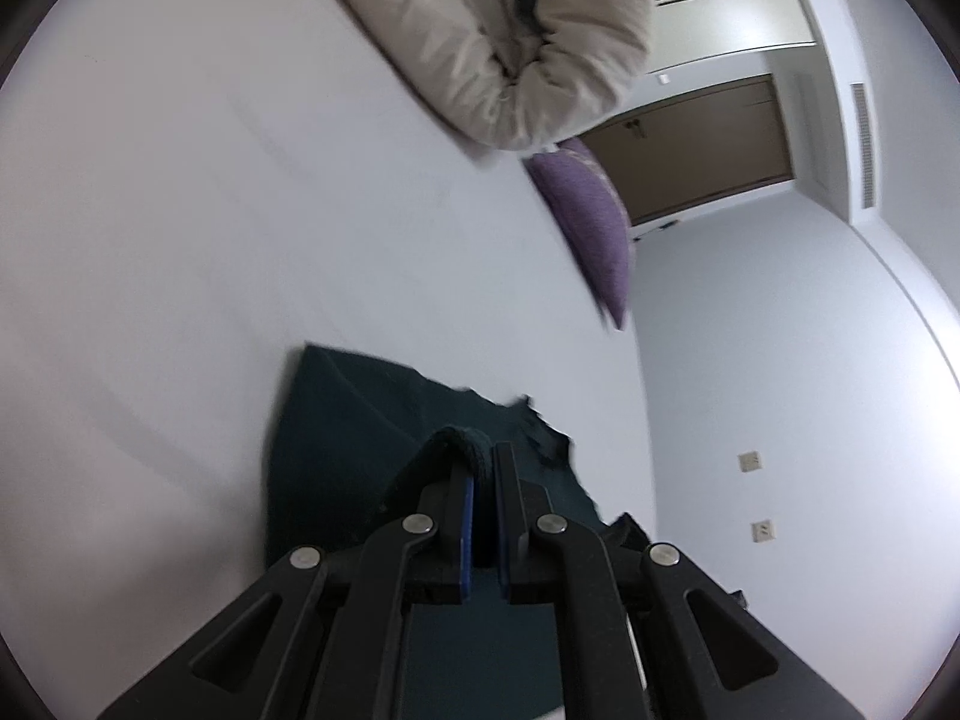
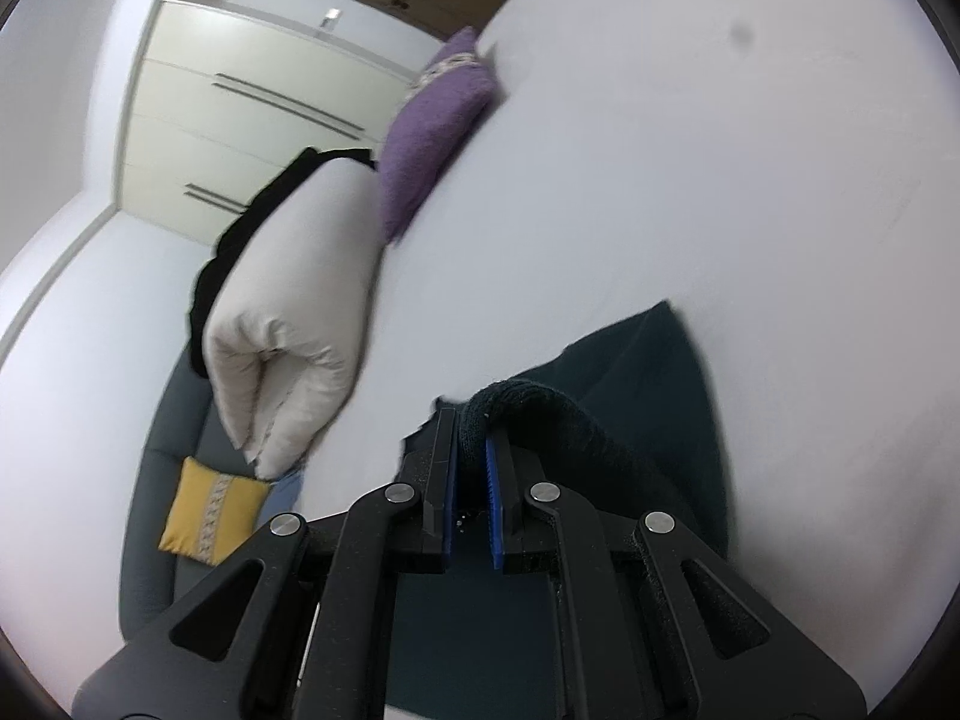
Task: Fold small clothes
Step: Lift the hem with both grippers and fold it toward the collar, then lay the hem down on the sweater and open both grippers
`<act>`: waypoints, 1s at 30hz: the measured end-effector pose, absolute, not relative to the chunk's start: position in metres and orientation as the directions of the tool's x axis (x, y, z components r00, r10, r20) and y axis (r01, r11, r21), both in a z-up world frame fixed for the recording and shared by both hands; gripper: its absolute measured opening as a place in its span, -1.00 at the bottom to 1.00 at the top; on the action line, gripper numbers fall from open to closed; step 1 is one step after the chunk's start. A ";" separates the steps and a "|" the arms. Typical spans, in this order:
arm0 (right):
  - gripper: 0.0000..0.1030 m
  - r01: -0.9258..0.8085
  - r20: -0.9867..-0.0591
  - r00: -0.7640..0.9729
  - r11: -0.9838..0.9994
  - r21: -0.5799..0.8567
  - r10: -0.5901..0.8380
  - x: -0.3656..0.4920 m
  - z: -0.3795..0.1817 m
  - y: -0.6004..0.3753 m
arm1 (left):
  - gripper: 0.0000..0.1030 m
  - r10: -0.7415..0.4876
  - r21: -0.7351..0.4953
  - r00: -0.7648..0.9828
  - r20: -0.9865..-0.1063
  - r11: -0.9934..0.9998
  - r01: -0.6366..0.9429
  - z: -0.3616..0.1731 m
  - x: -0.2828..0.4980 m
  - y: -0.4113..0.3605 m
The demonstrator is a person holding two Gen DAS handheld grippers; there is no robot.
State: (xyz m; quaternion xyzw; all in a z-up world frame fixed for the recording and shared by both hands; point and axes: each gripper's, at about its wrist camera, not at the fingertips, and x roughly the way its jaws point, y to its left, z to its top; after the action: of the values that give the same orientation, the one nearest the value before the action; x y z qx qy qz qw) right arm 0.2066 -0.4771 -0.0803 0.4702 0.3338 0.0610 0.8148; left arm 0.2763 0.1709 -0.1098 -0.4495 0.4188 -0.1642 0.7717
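Note:
A dark teal garment (image 1: 348, 438) lies partly spread on the white bed sheet (image 1: 180, 210). My left gripper (image 1: 483, 456) is shut on a thick rolled edge of this cloth, which bulges up between the blue pads. In the right wrist view the same garment (image 2: 648, 384) trails off to the right and downward. My right gripper (image 2: 474, 426) is shut on another rolled hem of it, and the cloth arches over the right finger. Both views are blurred by motion.
A folded beige duvet (image 1: 516, 42) lies on the bed, seen as duvet (image 2: 294, 306) in the right view. A purple cushion (image 1: 591, 228) rests near the bed's edge. A yellow cushion (image 2: 210, 510) sits on a grey seat beside the bed. Wardrobe doors (image 2: 240, 114) stand behind.

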 end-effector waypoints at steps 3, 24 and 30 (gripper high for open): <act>-0.86 0.253 -0.513 0.761 0.547 0.798 0.397 0.236 -0.098 -0.485 | -0.88 -0.611 -0.815 0.597 -0.520 0.565 -0.131 -0.122 0.294 0.169; -0.16 0.241 -0.638 0.719 0.762 0.601 0.276 0.261 -0.102 -0.463 | 0.07 -0.475 -0.607 0.618 -0.627 0.795 -0.004 -0.097 0.256 0.126; -0.17 0.100 -0.701 0.607 0.839 0.534 0.374 0.255 -0.123 -0.397 | -0.04 -0.387 -0.471 0.583 -0.714 0.882 0.009 -0.129 0.226 0.104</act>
State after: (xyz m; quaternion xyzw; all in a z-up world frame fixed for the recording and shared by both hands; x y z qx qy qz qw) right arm 0.2549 -0.3972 -0.1233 0.2717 0.4360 0.0803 0.8542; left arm 0.2262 0.1042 -0.1287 -0.2140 0.4420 -0.1146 0.8635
